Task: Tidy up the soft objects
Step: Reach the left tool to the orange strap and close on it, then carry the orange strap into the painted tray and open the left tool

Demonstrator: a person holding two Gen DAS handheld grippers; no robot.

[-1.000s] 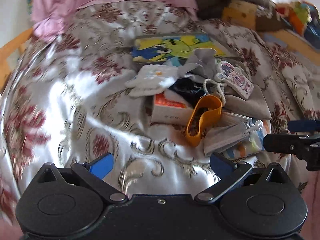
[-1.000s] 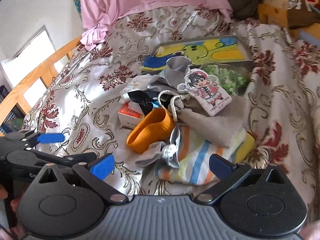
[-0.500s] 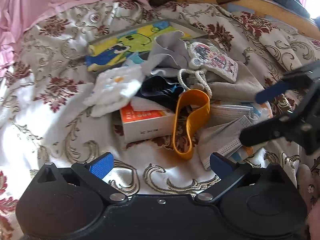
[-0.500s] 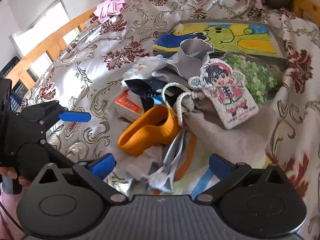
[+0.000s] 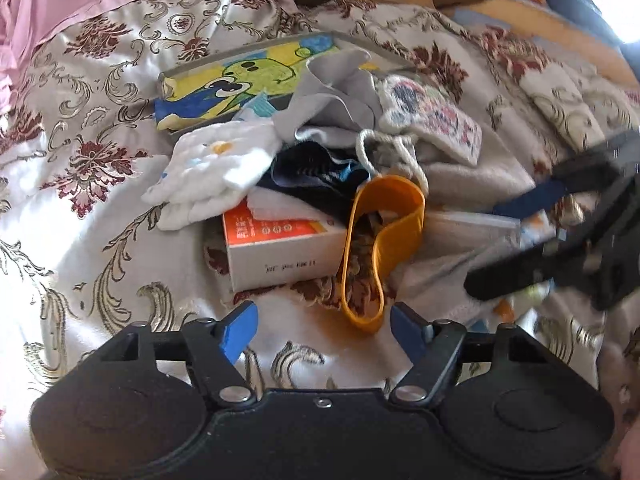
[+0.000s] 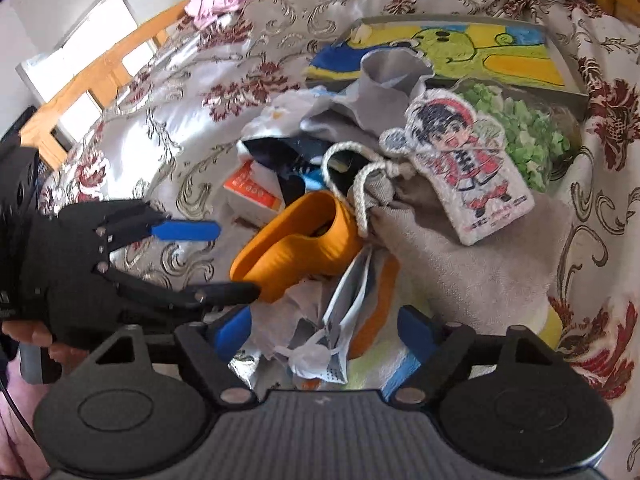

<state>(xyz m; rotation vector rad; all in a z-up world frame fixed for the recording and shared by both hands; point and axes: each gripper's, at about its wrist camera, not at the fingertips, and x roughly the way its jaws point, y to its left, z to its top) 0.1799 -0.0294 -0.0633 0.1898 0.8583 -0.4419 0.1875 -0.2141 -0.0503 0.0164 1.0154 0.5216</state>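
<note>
While both tools angle down over the bed, the left tongs and right tongs have just been closing from full spread, yet both sets of pads remain apart and pinch nothing. The soft objects lie heaped mid-bed: a white cloth, a grey pouch with cord, a face mask and an orange band, which leans against a small box. The left tongs sit just short of the band's near end; the mask lies between the right tongs' pads. This paired approach appears intended to lift neighbouring items without dragging the tangled heap. Expect the cord to snag.
</note>
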